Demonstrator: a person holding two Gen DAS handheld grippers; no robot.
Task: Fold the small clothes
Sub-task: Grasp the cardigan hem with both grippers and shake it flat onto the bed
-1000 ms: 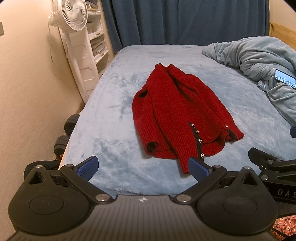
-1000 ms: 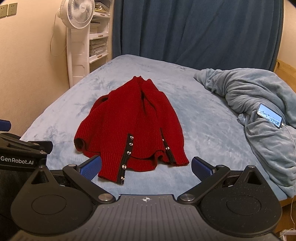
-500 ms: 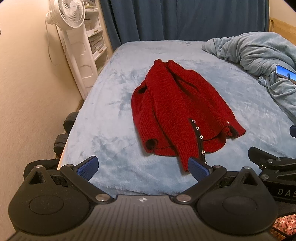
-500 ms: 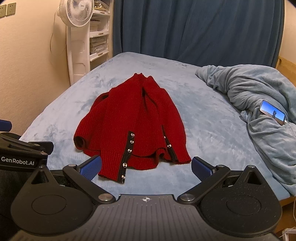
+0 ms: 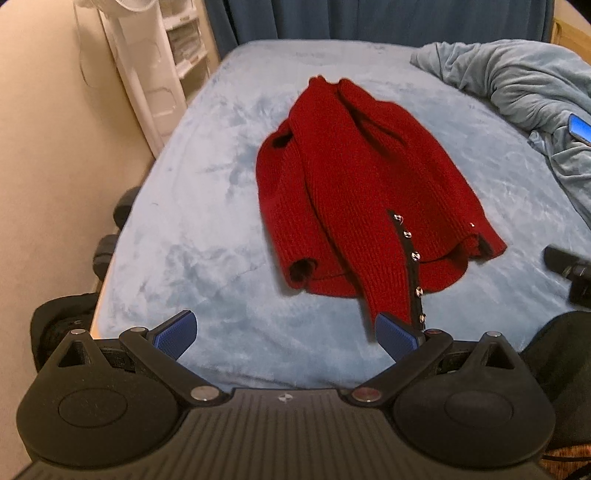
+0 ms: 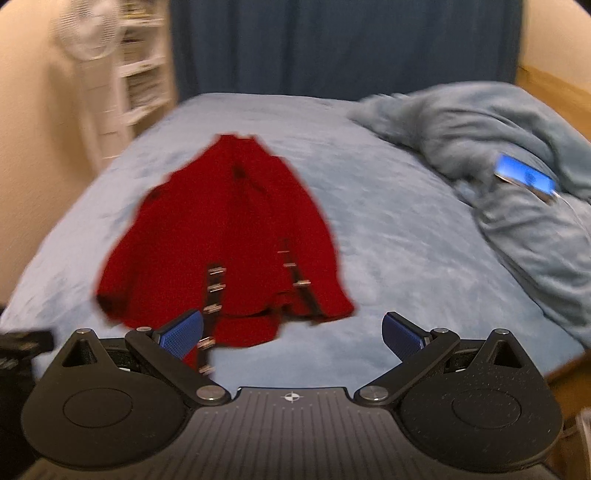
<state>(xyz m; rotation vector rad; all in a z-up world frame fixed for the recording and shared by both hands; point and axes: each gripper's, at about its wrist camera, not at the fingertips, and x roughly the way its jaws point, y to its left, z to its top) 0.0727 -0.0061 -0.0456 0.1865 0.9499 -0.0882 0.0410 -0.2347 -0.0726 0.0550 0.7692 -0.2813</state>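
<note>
Cardigan (image 5: 365, 192), red knit, is lying spread on the bed (image 5: 207, 206), its collar pointing toward the dark blue curtain (image 5: 369, 18) and its hem facing both grippers. A pale blue plush cover is stretching across the bed; a rumpled blanket (image 6: 517, 155) is heaped along its right side, with a lit phone (image 6: 524, 177) resting on it. A white shelf unit (image 5: 162, 74) is standing by the beige wall on the left, and a fan (image 6: 86, 40) is showing blurred beside it.

The left gripper (image 5: 286, 334) is hovering at the bed's near edge with jaws spread wide and holding nothing; its right pad is sitting just at the tip of the snap placket (image 5: 410, 258). The right gripper (image 6: 291, 332) is likewise gaping wide and empty, its left pad overlapping the hem in view, the rest of the cardigan lying ahead and to the left. Whether either pad is touching the knit cannot be told.
</note>
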